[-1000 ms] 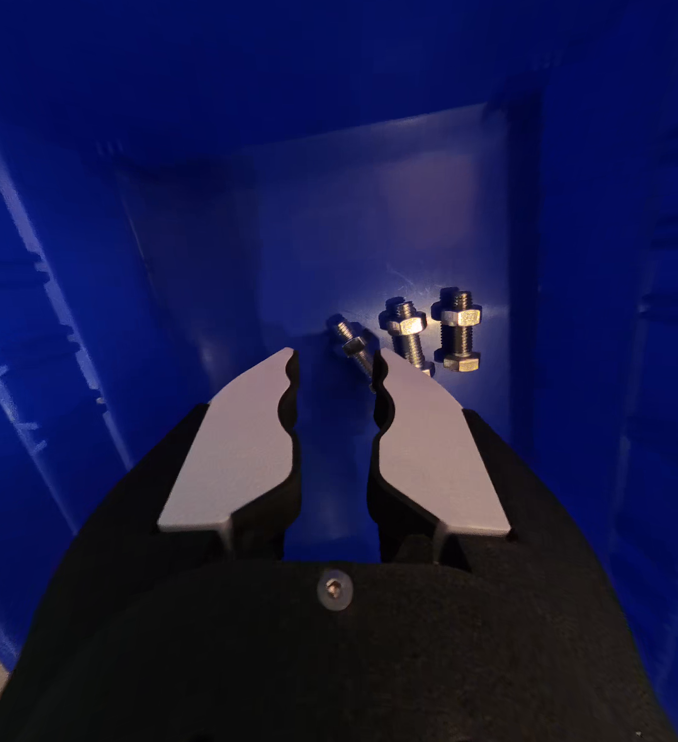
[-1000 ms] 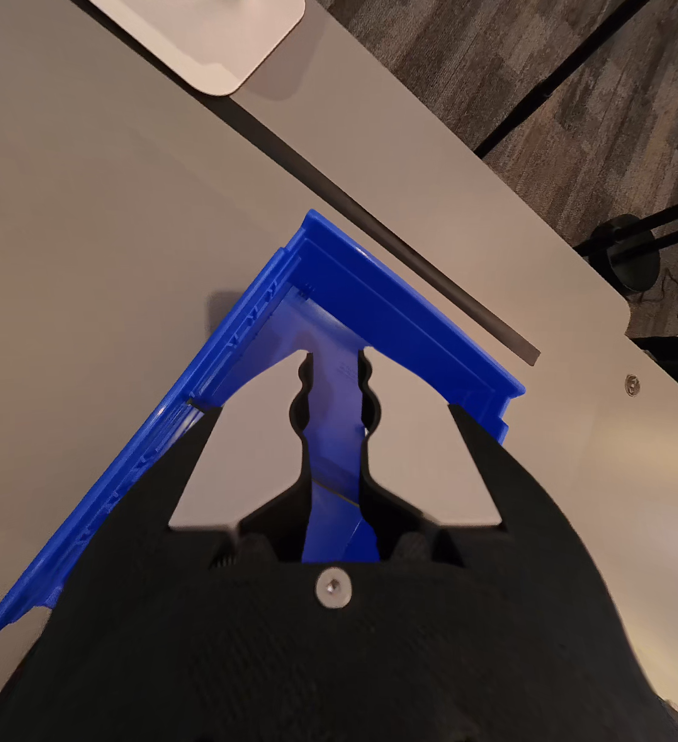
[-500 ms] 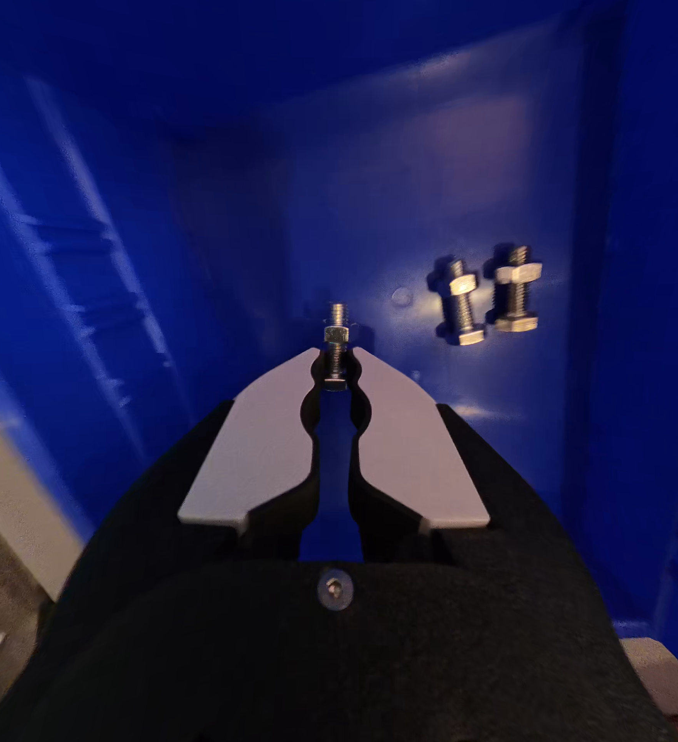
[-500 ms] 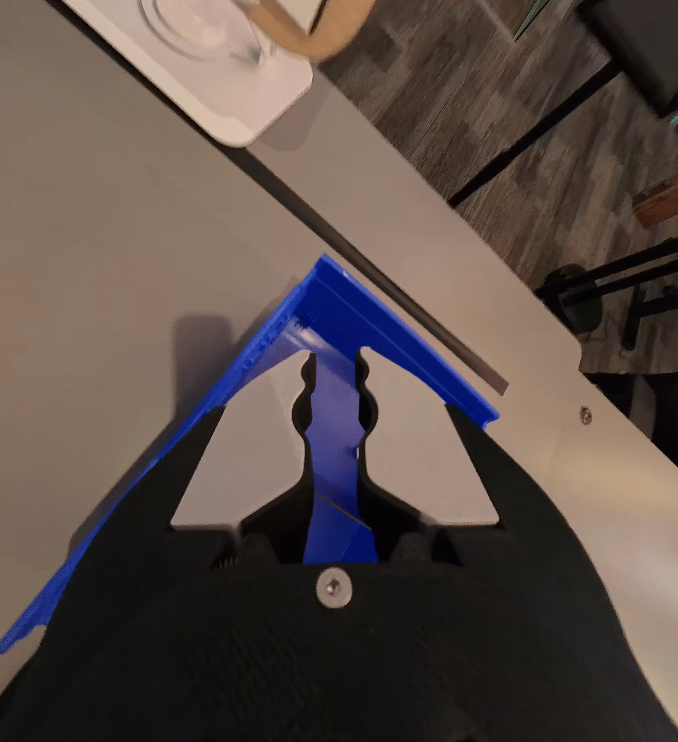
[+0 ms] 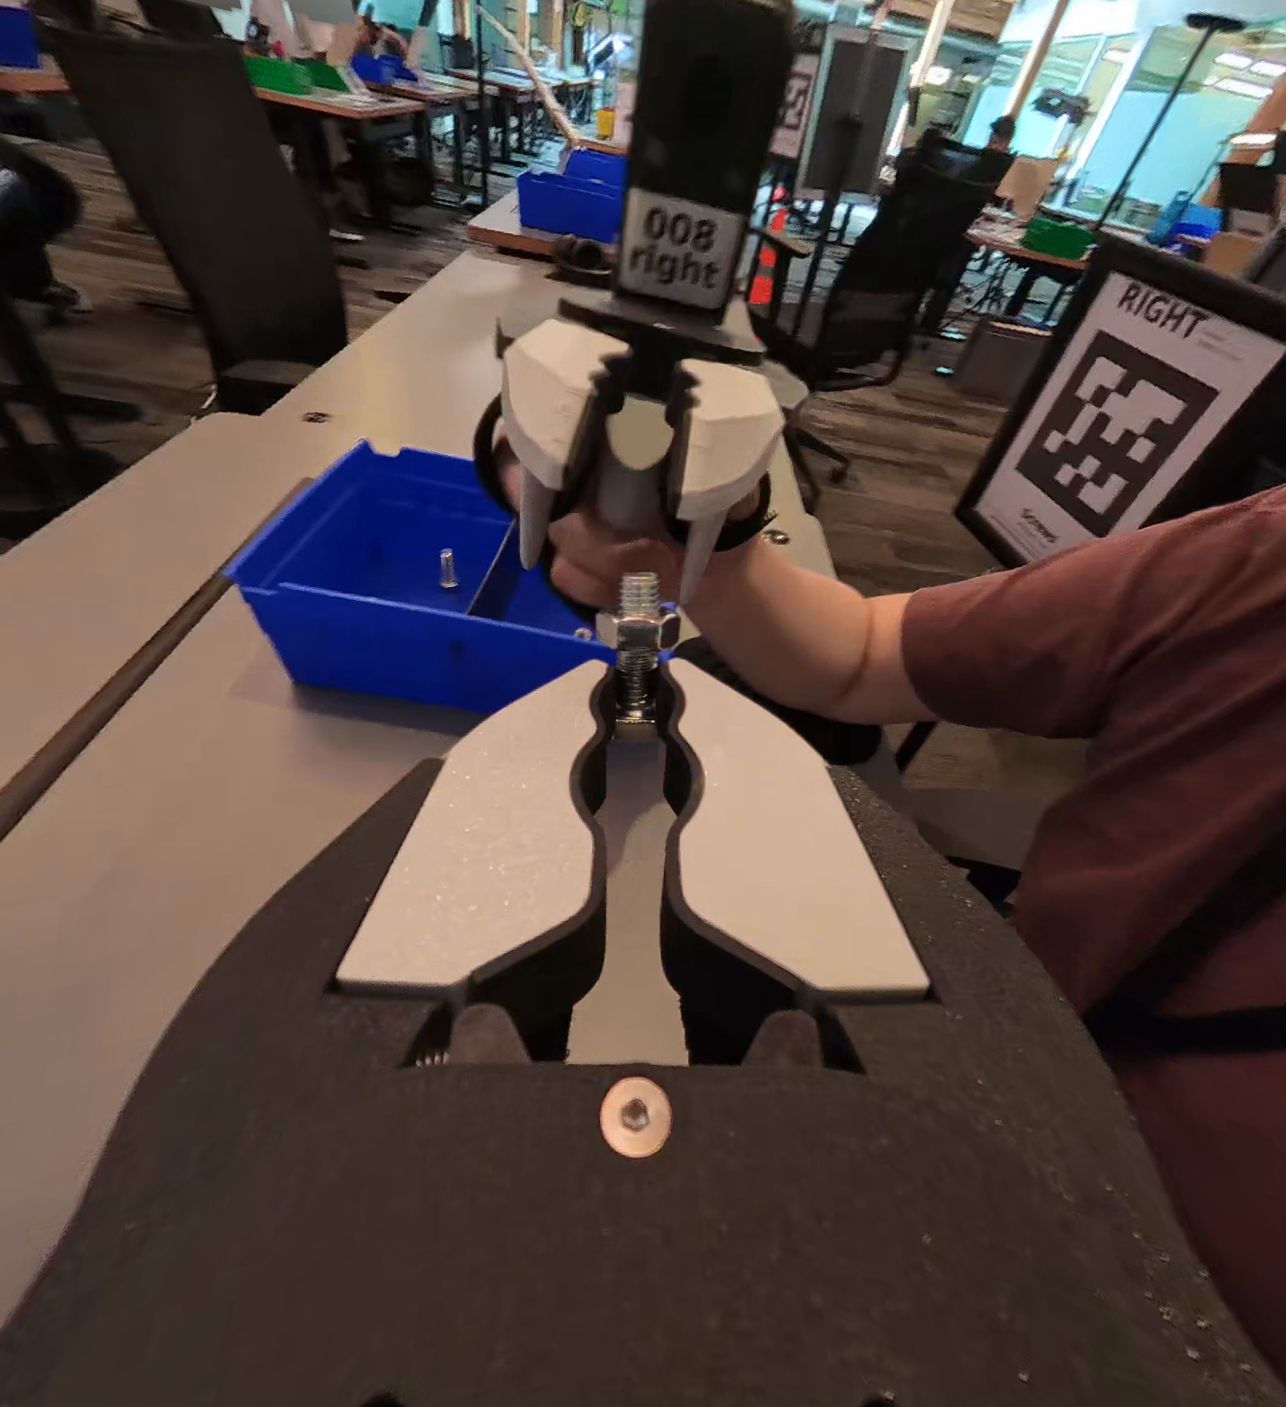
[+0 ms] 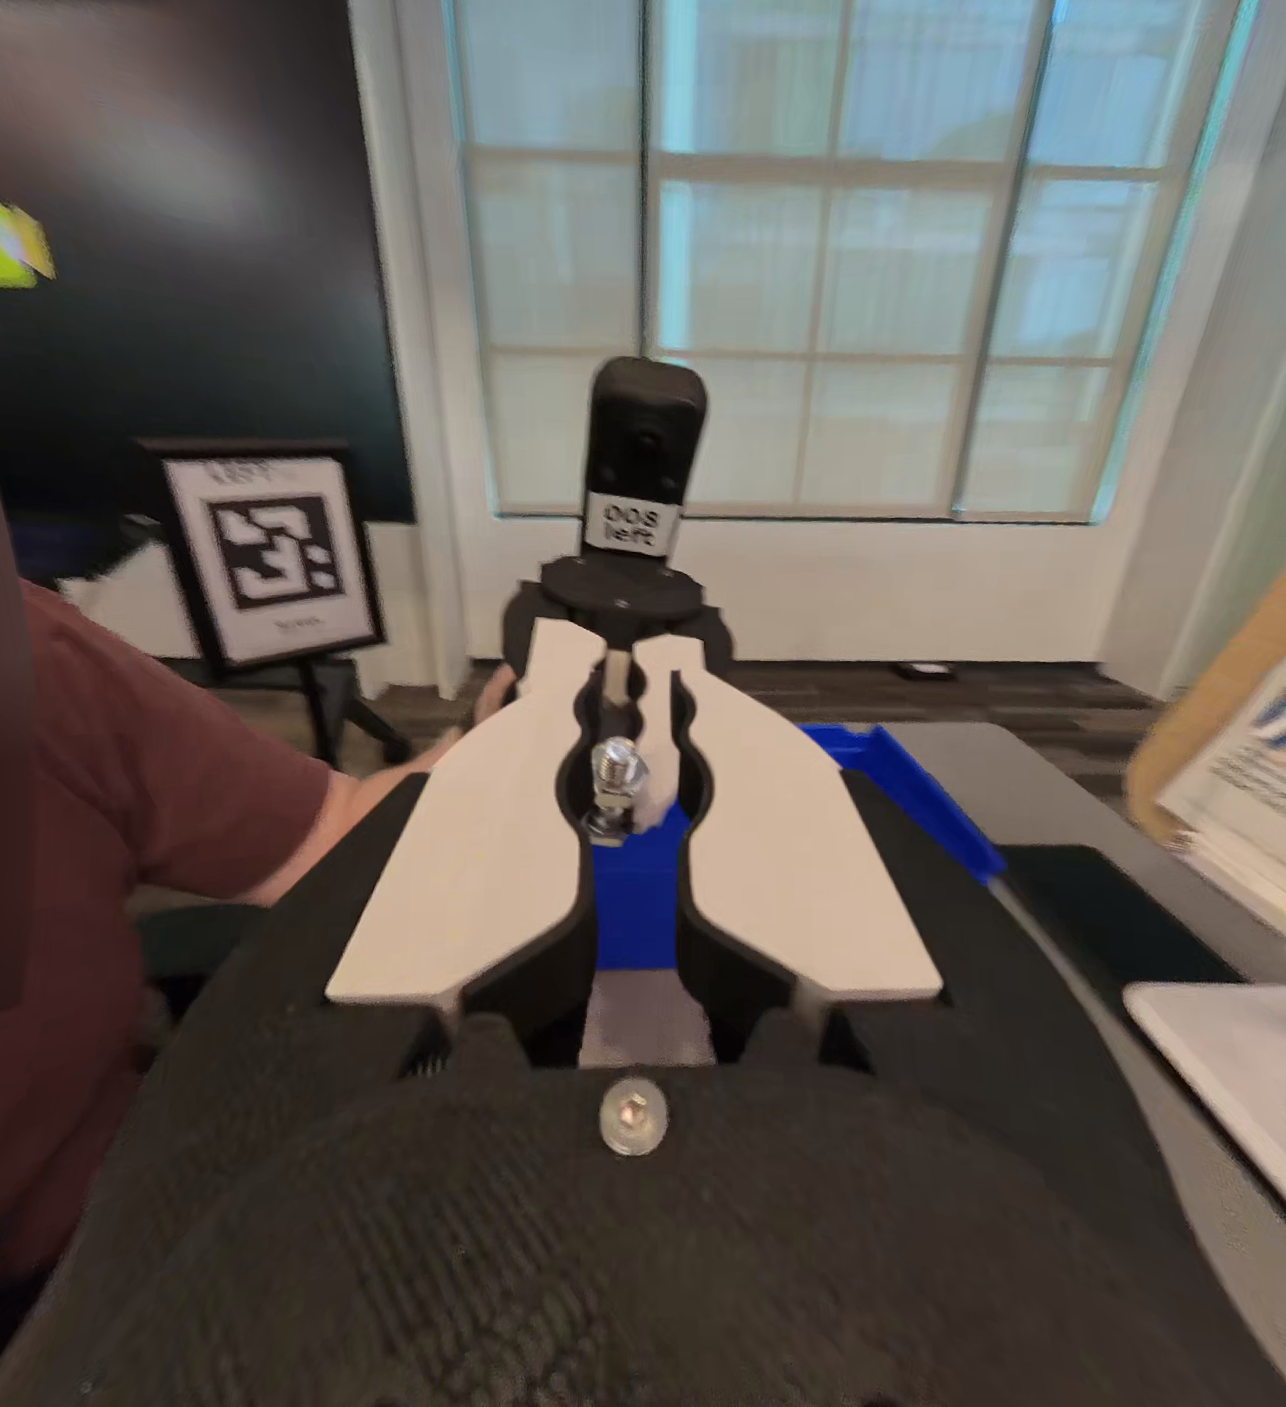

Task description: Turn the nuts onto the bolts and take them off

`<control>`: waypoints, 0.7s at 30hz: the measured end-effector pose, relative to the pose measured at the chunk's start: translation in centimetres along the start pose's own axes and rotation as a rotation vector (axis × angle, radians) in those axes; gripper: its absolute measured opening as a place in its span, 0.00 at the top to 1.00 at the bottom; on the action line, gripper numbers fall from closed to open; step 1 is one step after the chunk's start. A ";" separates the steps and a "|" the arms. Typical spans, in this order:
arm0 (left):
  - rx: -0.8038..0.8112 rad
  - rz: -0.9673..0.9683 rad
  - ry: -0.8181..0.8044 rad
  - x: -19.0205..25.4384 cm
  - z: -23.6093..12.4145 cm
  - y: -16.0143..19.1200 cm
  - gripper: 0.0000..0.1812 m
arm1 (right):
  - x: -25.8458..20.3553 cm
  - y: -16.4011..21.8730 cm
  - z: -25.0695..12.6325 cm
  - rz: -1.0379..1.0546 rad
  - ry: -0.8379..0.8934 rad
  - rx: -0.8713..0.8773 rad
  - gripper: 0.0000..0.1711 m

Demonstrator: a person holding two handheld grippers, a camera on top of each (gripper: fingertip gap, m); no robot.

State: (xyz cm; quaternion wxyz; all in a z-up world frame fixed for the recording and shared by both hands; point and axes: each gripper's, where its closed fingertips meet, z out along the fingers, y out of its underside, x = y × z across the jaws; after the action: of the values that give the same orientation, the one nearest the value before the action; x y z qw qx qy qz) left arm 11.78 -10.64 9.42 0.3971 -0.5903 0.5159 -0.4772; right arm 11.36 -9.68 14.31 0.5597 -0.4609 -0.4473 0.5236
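Left gripper (image 5: 633, 689) fingers pinching bolt (image 5: 636, 609) by its head end, shank projecting past fingertips, nut (image 5: 637, 629) partway on; right gripper (image 6: 624, 731) fingers spread around it, untouching; small, rigid, slick steel—grip nut across flats.

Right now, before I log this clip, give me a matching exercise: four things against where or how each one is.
Things:
1. bolt
2. nut
3. bin
4. right gripper

States:
a. stands on the table
b. head end clamped in the left gripper
c. open, a finger on either side of the bolt's tip
d. threaded partway down the shank

Pairs: 1-b, 2-d, 3-a, 4-c
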 end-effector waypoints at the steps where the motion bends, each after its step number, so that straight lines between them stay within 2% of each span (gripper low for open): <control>1: 0.006 -0.003 0.009 0.3 0.3 -0.1 0.95 | -0.5 -0.3 -0.1 0.047 -0.048 0.018 0.91; 3: 0.013 0.002 0.014 0.5 0.5 -0.2 0.95 | -0.8 -0.3 -0.1 0.114 -0.099 0.020 0.91; 16: 0.081 0.017 0.015 0.4 -0.1 -1.1 0.95 | -0.6 1.5 0.4 0.100 -0.103 -0.050 0.94; 17: 0.082 0.019 0.009 0.4 -0.2 -1.1 0.94 | -0.5 1.5 0.4 0.095 -0.095 -0.054 0.94; 20: 0.079 0.036 -0.003 0.4 -0.4 -1.0 0.80 | -0.3 1.3 0.3 0.075 -0.075 -0.045 0.94; 21: 0.068 0.050 -0.008 0.4 -0.2 -0.7 0.79 | -0.4 1.3 0.3 0.074 -0.086 -0.054 0.94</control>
State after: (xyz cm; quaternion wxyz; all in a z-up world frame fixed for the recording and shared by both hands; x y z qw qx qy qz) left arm 11.73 -10.96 10.25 0.4309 -0.5653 0.5122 -0.4820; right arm 10.83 -10.08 13.03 0.5075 -0.4692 -0.4675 0.5511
